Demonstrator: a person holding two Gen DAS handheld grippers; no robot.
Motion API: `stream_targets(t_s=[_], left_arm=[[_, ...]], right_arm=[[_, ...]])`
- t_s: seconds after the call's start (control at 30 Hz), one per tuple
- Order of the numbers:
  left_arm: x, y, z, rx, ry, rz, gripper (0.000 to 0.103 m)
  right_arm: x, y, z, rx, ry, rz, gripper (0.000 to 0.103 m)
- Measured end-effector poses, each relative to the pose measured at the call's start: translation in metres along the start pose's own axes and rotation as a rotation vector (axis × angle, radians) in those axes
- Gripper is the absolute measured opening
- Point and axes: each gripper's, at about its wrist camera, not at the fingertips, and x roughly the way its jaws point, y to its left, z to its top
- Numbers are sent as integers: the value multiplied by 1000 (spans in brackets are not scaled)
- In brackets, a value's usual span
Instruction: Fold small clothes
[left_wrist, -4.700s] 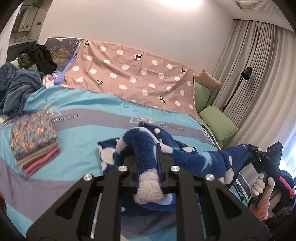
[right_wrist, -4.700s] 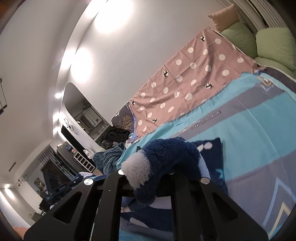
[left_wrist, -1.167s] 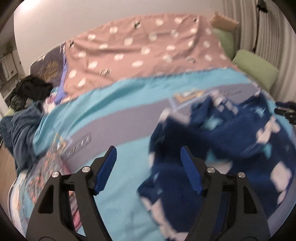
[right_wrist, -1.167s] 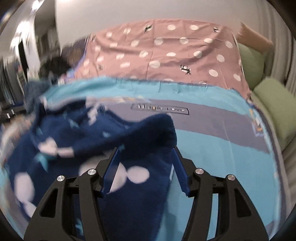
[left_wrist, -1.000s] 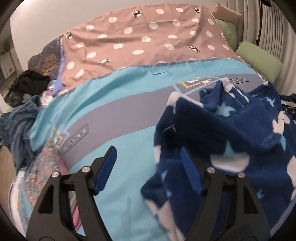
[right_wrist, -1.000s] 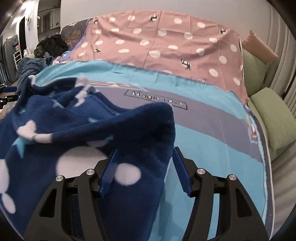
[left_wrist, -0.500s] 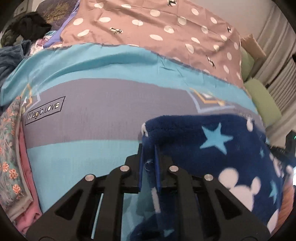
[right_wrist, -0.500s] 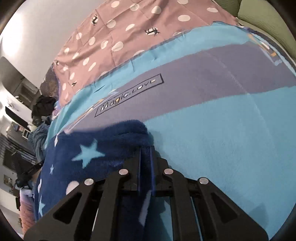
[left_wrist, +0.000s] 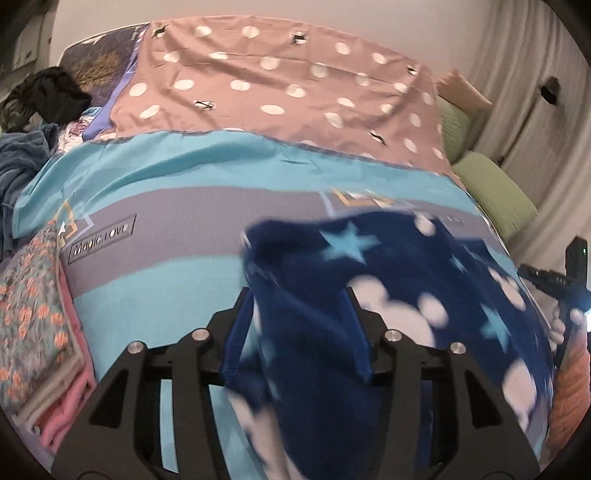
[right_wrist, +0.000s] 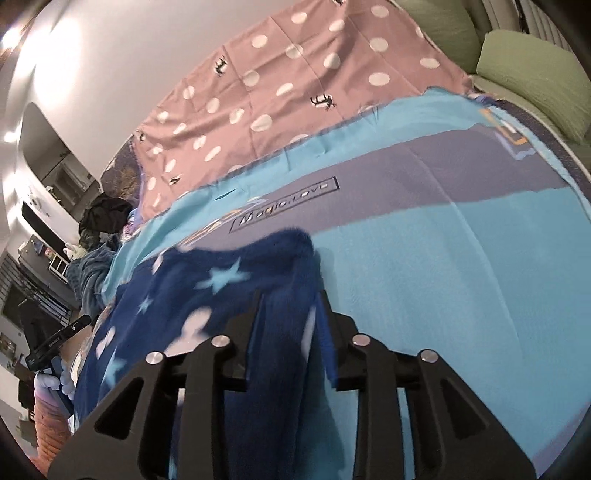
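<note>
A dark blue fleece garment (left_wrist: 388, 280) with white spots and light blue stars lies spread on the blue and grey bed cover (left_wrist: 177, 206). My left gripper (left_wrist: 295, 321) is open, its blue pads either side of the garment's left corner. My right gripper (right_wrist: 291, 317) is open too, astride the garment's right corner (right_wrist: 258, 273). The fabric lies slack between both sets of fingers. The right gripper also shows at the right edge of the left wrist view (left_wrist: 554, 284).
A stack of folded clothes (left_wrist: 33, 306) sits at the left of the bed. A pink polka-dot sheet (left_wrist: 280, 88) covers the far side. Green pillows (left_wrist: 491, 192) lie at the right. Dark unfolded clothes (left_wrist: 26, 110) are piled at the far left.
Both grippers were shut on the garment's corners half a second ago and have now opened, letting the garment go flat on the bed cover.
</note>
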Motion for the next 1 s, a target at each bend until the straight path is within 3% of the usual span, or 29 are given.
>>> stream_targets(t_s=[0.23,0.43,0.47,0.53,0.6,0.7,0.73,0.8,0.87,1.0], left_arm=[[-43,-2,-65,-82,25,-64,53],[-45,-3,-94,-151,80,-161,51],[-44,-5,-97,-160,88,-161,22],[-55,-3,-100,-213,70,-166,15],[-74,-5,-103,-188,39,-126,14],[-74,1,-119,-183,84,-92,14],[-70,3,-124,-191,98,-87,17],[-66,4,-127,-194,94,-48,33],[-73,-3,-121,-169,77,30,45],[-91,-36,-97,-25,36,211,47]], right_arm=[[-53,-6,-70,31,18,-24,37],[-78,-17,-93,132,1,-16,38],[-82,-15,-94,136,-6,-14,38],[-88,-10,-97,128,-12,-13,38],[-95,-3,-102,103,-16,0,41],[-100,-2,-111,87,-15,-8,45],[-101,-5,-112,94,-13,-5,45],[-102,-9,-117,117,-11,5,45],[-107,-12,-123,123,-15,22,45],[-117,-12,-137,85,-22,70,45]])
